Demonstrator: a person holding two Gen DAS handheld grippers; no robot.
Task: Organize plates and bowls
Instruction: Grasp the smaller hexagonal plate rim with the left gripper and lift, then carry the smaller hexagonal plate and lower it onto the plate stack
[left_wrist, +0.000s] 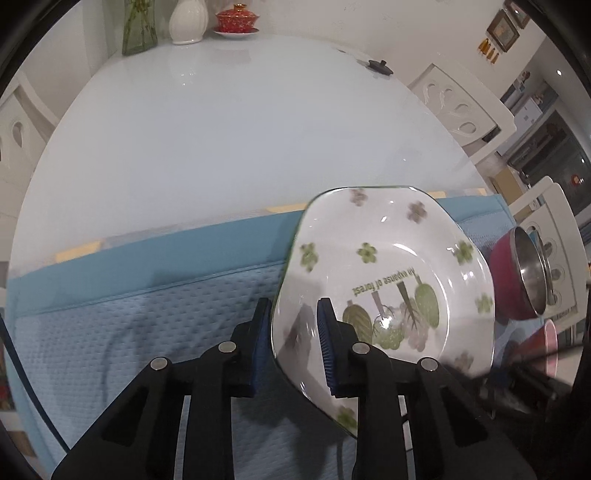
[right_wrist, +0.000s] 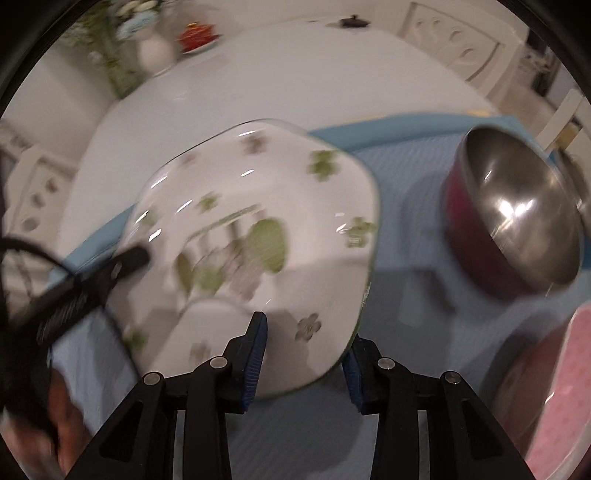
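Here the left hand-held gripper (left_wrist: 291, 328) clamps the tilted plate's (left_wrist: 388, 258) rim, right hand-held gripper (right_wrist: 304, 347) straddling it.

Home dining room: white table (left_wrist: 221, 129), carved chairs (left_wrist: 461, 107), vase (left_wrist: 188, 20).

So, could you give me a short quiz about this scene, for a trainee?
1. True or false: the flowered plate lies flat on the blue mat.
2. The inside of the red bowl is: A) shiny metal, B) wood, C) clear glass.
3. Which red thing stands beside the white vase at the far end of the table?

Key
1. False: it is tilted, with its rim between the pads of the left gripper.
2. A.
3. A lidded cup on a saucer.
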